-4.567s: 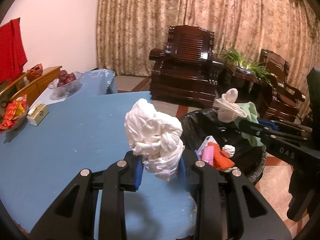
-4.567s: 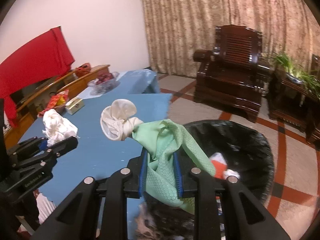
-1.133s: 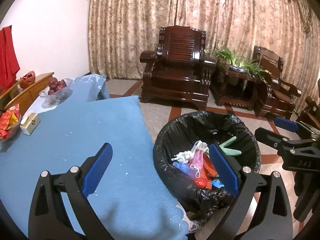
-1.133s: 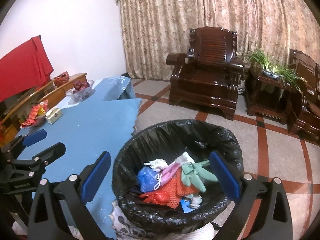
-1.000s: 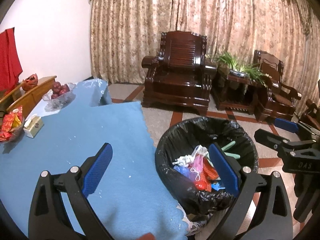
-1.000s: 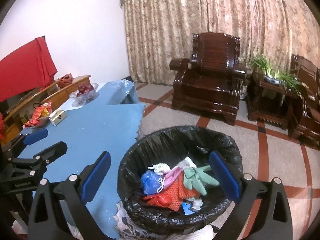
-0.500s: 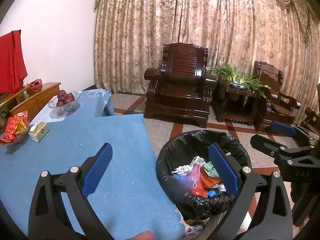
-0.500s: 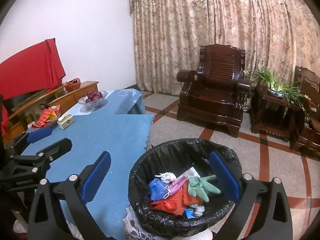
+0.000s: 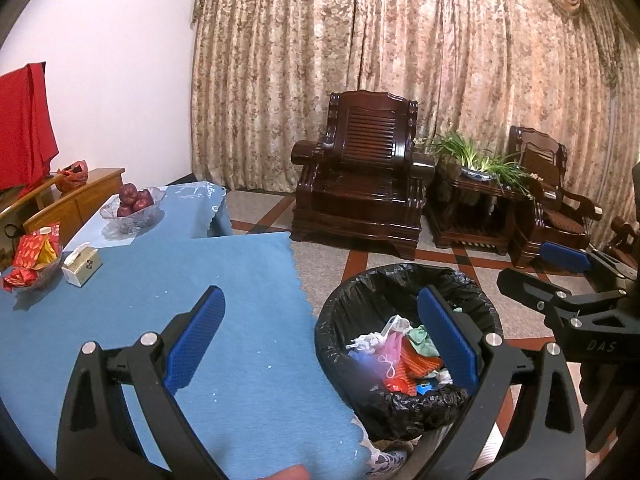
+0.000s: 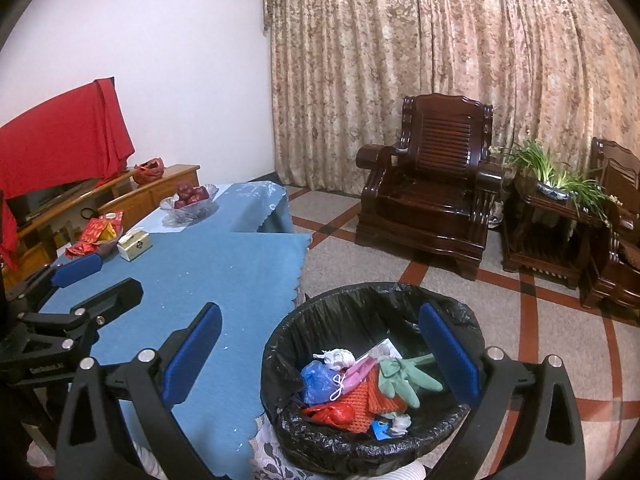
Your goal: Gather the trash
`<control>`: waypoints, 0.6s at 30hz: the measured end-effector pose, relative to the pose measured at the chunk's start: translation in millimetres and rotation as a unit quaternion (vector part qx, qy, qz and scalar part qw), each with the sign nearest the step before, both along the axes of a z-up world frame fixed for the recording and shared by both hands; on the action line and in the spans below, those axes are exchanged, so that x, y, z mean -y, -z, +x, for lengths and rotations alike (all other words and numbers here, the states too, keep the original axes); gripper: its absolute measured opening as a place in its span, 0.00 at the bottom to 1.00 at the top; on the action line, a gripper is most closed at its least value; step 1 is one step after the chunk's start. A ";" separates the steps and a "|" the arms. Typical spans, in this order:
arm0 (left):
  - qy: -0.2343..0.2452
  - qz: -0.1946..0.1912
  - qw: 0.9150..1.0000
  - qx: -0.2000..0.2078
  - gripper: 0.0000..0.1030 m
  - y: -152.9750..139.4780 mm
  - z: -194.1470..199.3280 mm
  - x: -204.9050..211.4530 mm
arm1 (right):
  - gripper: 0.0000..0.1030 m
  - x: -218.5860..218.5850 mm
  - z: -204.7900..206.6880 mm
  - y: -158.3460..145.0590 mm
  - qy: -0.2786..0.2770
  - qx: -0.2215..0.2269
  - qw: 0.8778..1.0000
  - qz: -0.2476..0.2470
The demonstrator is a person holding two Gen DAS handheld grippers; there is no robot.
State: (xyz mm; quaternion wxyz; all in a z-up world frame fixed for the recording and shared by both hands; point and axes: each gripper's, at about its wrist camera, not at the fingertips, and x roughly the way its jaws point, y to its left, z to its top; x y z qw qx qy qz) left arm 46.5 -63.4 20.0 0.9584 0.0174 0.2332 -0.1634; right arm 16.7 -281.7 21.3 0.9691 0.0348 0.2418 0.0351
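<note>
Above the blue-clothed table [image 9: 168, 280] and the bin beside it, left gripper [image 9: 320, 336] spread wide and empty, blue pads [image 9: 196, 332] far apart — nothing between them. Same on the other side: right gripper [image 10: 320, 344] splayed open over the bin, carrying nothing, its partner visible at the left edge of its view.

Just below and ahead, black-lined trash bin [image 10: 372, 364] standing on the tiled floor, hard against the table's scalloped edge. Inside, the collected trash — green glove [image 10: 404, 378], orange mesh [image 10: 360, 400], blue bag [image 10: 318, 378], pink wrapper [image 10: 362, 370], crumpled white tissue [image 10: 338, 357] — heaped in the middle, all below the rim.

Farther out on the cloth, only white crumbs on the near stretch; at the far end a tissue box [image 9: 81, 266], a dish of red packets [image 9: 34, 256] and a glass bowl of red fruit [image 9: 134, 204], seemingly household items rather than litter.

Judged from this: drop finished, next pick not begun. To do it well — sweep both cameras across the cloth and floor before committing, keep the pads wide until a scrap sits squarely between them, approach soft litter from above, clench only once both pads flank it, and steer clear of the fruit bowl and box. Release only when well over the liner, not its lip.
</note>
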 end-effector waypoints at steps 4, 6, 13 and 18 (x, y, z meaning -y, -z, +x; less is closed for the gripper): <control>0.000 0.000 1.000 0.000 0.92 -0.2 -0.1 -0.2 | 0.94 -0.2 0.1 0.1 0.000 0.001 1.000 0.001; 0.000 0.000 1.000 0.000 0.92 -0.2 -0.3 -0.6 | 0.94 -0.1 0.0 0.1 0.000 0.000 1.000 0.000; 0.000 0.003 1.000 -0.001 0.92 0.2 1.7 -0.3 | 0.94 -0.9 0.2 0.1 0.000 -0.001 1.000 0.000; 0.000 0.003 1.000 -0.001 0.92 0.5 2.0 -0.7 | 0.94 -1.1 0.3 -0.1 0.000 0.000 1.000 -0.001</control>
